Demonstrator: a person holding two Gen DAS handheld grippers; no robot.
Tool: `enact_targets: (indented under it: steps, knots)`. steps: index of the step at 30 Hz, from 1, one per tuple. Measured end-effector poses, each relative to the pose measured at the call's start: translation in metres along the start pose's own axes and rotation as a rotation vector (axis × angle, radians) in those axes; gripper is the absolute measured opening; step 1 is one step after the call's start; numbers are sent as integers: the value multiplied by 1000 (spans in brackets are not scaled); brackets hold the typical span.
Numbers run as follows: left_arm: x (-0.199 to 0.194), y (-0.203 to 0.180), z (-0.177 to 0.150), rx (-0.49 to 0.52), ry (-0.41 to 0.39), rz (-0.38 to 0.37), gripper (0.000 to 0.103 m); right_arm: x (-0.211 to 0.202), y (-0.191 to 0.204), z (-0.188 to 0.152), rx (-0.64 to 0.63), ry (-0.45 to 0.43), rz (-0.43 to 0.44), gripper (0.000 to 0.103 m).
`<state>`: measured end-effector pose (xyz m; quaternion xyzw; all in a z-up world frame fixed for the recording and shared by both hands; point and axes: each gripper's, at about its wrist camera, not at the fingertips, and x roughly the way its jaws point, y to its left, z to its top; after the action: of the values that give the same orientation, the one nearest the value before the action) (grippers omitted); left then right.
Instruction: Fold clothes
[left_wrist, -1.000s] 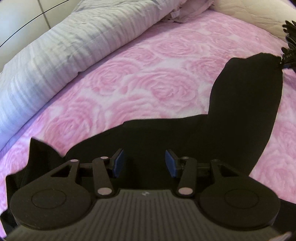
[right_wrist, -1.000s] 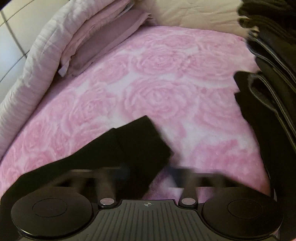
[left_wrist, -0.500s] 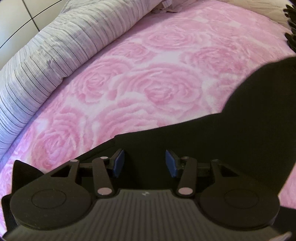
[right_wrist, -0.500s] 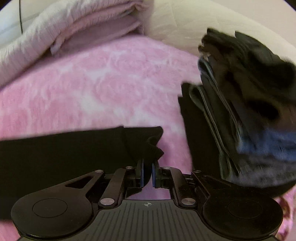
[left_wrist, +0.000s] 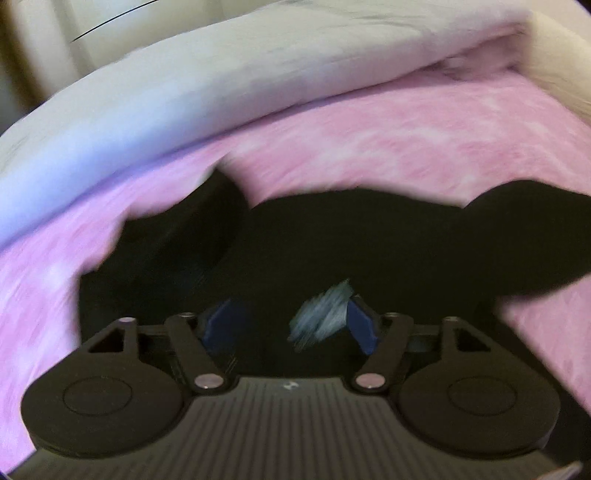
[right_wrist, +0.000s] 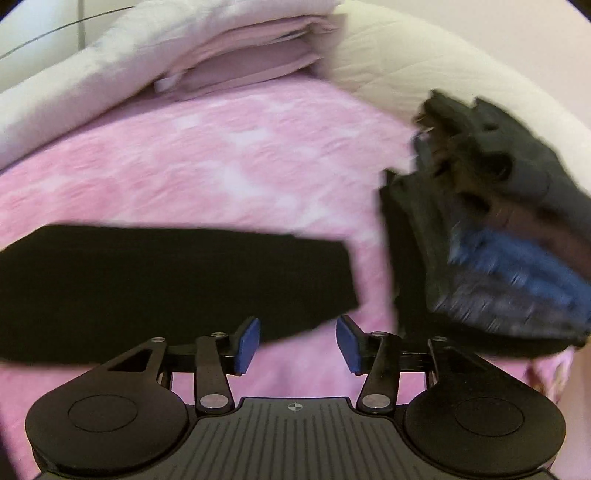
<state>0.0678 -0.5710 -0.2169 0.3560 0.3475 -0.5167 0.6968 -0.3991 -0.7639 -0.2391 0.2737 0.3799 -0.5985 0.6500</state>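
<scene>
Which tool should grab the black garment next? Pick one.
Left. The left tool is open right over the black garment, cloth between its fingers. The right tool is open over bare blanket, beside the garment's end.

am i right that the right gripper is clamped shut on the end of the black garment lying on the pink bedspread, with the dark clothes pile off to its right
Not quite. In the right wrist view the right gripper has its jaws open and holds nothing; the end of the black garment lies flat on the pink bedspread just ahead of it. The dark clothes pile is indeed off to the right.
</scene>
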Motion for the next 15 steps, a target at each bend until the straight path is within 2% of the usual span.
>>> enact_targets:
  steps: [2, 4, 9, 13, 14, 15]
  knots:
    - [-22, 20, -32, -72, 46, 55, 65, -14, 25, -16, -52, 17, 78, 51]
    - [-40, 29, -64, -143, 104, 51, 65, -29, 54, -32, -112, 34, 167, 52]
    - [-54, 3, -106, -179, 162, -39, 65, -60, 130, -66, -268, 83, 412, 52]
    - [-62, -21, -137, -199, 204, -116, 64, -85, 183, -86, -390, 61, 494, 52]
    - [-65, -27, -145, -204, 214, -135, 62, -88, 191, -89, -404, 63, 498, 52]
    - [-67, -33, -153, -209, 225, -154, 36, -91, 198, -92, -415, 66, 501, 52]
